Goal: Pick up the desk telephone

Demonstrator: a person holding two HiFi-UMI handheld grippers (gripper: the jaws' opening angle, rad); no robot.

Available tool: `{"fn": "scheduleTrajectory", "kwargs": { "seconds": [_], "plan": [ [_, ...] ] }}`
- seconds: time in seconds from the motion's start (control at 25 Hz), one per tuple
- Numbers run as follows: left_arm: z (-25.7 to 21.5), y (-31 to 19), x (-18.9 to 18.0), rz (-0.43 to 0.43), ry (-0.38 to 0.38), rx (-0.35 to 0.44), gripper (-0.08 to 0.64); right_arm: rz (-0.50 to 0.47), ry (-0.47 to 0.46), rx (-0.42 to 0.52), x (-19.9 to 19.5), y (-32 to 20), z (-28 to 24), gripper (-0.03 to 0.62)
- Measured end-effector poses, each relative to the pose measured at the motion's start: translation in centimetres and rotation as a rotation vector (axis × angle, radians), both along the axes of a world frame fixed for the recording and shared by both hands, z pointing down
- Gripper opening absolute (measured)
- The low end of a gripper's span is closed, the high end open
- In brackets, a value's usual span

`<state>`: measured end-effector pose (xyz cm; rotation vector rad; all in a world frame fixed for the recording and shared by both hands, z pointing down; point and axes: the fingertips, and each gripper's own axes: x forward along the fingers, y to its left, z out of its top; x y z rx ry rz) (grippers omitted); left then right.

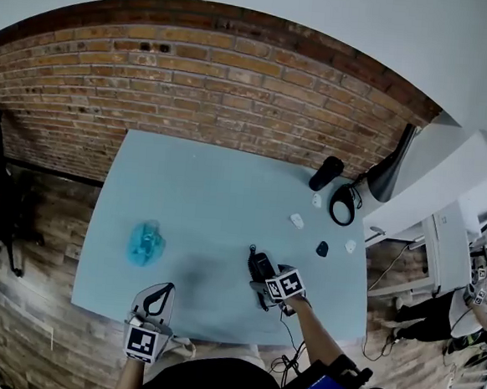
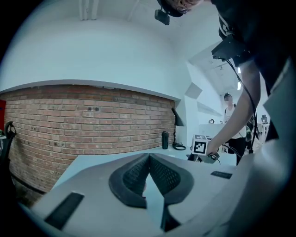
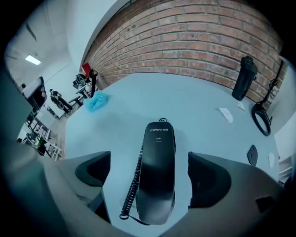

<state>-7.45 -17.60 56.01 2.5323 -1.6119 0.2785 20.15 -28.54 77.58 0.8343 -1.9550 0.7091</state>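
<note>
The black desk telephone (image 1: 260, 266) lies on the pale blue table (image 1: 218, 196) near its front edge. In the right gripper view its handset (image 3: 157, 171) rests lengthwise on the base, with the coiled cord (image 3: 132, 190) along its left side. My right gripper (image 3: 151, 172) points steeply down over it, open, one jaw on each side of the handset and neither pad touching it. In the head view the right gripper (image 1: 261, 285) sits right on the phone. My left gripper (image 1: 162, 292) hangs at the table's front left edge, its pads (image 2: 138, 173) meeting with nothing between them.
A crumpled blue cloth (image 1: 146, 242) lies at the left of the table. At the far right stand a black bottle (image 1: 326, 173), a black lamp (image 1: 392, 172) and a coiled black cable (image 1: 342, 204), with small white (image 1: 297, 220) and black (image 1: 321, 248) items nearby. A brick wall (image 1: 202, 85) stands behind.
</note>
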Motion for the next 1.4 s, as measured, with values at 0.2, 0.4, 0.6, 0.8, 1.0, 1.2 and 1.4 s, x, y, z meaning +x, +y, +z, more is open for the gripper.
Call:
{"fn": "scheduleTrajectory", "kwargs": {
  "seconds": [0.2, 0.4, 0.6, 0.8, 1.0, 1.2, 1.4],
  "plan": [
    [-0.4, 0.0, -1.6, -0.025, 0.002, 0.028, 0.028, -0.021, 0.046, -0.026, -0.1, 0.2, 1.4, 0.502],
    [-0.9, -0.1, -2.5, -0.039, 0.001, 0.033, 0.028, -0.039, 0.089, -0.063, 0.6, 1.1, 2.2, 0.502],
    [-1.3, -0.5, -2.4, -0.041, 0.011, 0.063, 0.028, -0.078, 0.153, -0.098, 1.5, 1.7, 3.2, 0.502],
    [-1.2, -0.6, -1.8, -0.042, 0.022, 0.052, 0.028, -0.090, 0.179, -0.146, 2.3, 2.6, 3.8, 0.502],
    [-1.0, -0.4, -1.4, -0.048, 0.017, 0.048, 0.028, -0.125, 0.207, -0.188, 2.4, 3.5, 5.0, 0.502],
    [-0.7, 0.0, -1.5, -0.061, 0.017, 0.051, 0.028, -0.143, 0.218, -0.200, 2.1, 3.9, 5.9, 0.502],
    [-0.1, 0.5, -1.9, -0.064, 0.001, 0.013, 0.028, -0.136, 0.259, -0.162, 1.9, 2.7, 6.4, 0.515]
  ]
}}
